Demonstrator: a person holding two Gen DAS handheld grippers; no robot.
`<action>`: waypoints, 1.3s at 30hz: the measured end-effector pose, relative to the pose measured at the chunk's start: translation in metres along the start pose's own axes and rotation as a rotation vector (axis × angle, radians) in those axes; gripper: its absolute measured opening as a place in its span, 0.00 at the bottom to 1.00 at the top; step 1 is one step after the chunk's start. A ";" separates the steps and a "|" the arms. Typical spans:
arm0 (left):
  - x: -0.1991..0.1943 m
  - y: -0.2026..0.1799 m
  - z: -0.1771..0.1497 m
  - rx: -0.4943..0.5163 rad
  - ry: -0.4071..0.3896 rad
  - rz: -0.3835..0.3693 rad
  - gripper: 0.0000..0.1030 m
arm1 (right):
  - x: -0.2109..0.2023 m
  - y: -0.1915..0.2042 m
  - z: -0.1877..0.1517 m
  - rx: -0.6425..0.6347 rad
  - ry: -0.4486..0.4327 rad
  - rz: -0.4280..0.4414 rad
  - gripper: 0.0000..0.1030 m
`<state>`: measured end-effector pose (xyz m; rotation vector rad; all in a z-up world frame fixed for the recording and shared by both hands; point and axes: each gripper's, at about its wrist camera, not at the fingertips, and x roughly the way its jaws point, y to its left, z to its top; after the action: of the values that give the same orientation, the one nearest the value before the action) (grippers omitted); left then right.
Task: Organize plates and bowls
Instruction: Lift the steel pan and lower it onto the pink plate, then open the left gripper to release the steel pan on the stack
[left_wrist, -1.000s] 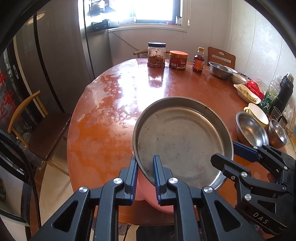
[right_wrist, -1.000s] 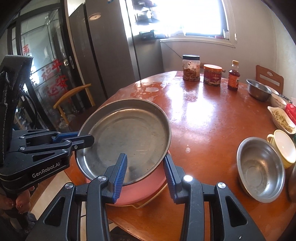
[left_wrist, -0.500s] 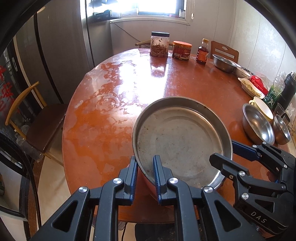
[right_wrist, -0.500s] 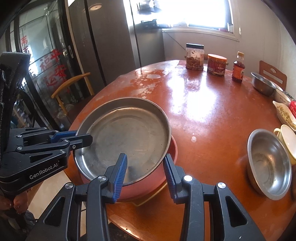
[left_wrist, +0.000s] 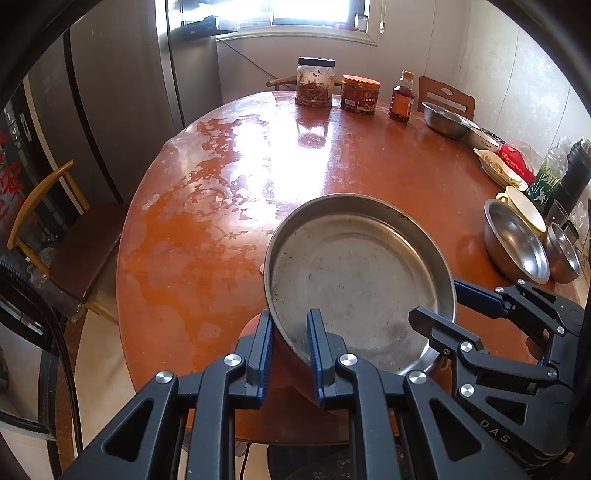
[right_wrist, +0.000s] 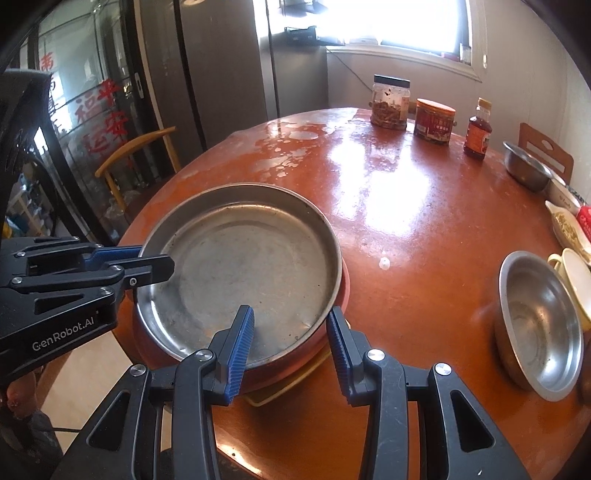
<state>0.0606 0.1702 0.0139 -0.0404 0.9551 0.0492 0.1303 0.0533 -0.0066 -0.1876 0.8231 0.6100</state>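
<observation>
**Steel pan held at both edges over a pink bowl on the round table**

A round red-brown table (left_wrist: 369, 162) fills both views, its worn top glaring under the window light. A wooden chair (left_wrist: 66, 236) stands off its left side, and a second chair back (left_wrist: 447, 96) shows past the far edge. At the far side stand a clear jar with a black lid (left_wrist: 315, 82), a red-lidded tin (left_wrist: 360, 94) and a small amber bottle (left_wrist: 402, 98). Along the right edge run a steel bowl (left_wrist: 445, 120), a white dish of food (left_wrist: 498, 170), a red packet (left_wrist: 515, 162), a cream mug (left_wrist: 524, 208) and two more steel bowls, the larger (left_wrist: 515, 245) just beside the smaller (left_wrist: 563, 254).

The steel pan (left_wrist: 358, 277) is wide, round and shallow, with a flat bottom, dull and speckled with dark marks. It sits on a pink bowl (right_wrist: 343, 291) at the near edge of the table; a yellow item (right_wrist: 288, 384) pokes out beneath the bowl.

The left gripper (left_wrist: 290, 350) is nearly closed, its blue-padded fingers pinching the pan's near-left rim, one inside and one outside. The right gripper (right_wrist: 290, 343) stands at moderate width, straddling the near-right rim of pan and bowl; whether its pads press on them I cannot tell
</observation>
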 end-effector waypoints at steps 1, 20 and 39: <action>0.000 -0.001 0.000 0.000 0.000 -0.001 0.17 | 0.000 0.001 -0.001 -0.011 0.000 -0.009 0.42; 0.004 -0.006 0.000 0.003 0.008 -0.018 0.17 | -0.002 -0.003 0.000 -0.005 0.007 -0.007 0.46; 0.000 -0.005 -0.002 -0.019 0.012 0.000 0.18 | -0.013 -0.017 -0.005 0.049 -0.012 -0.007 0.56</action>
<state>0.0591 0.1652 0.0121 -0.0585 0.9666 0.0586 0.1302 0.0321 -0.0019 -0.1417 0.8252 0.5834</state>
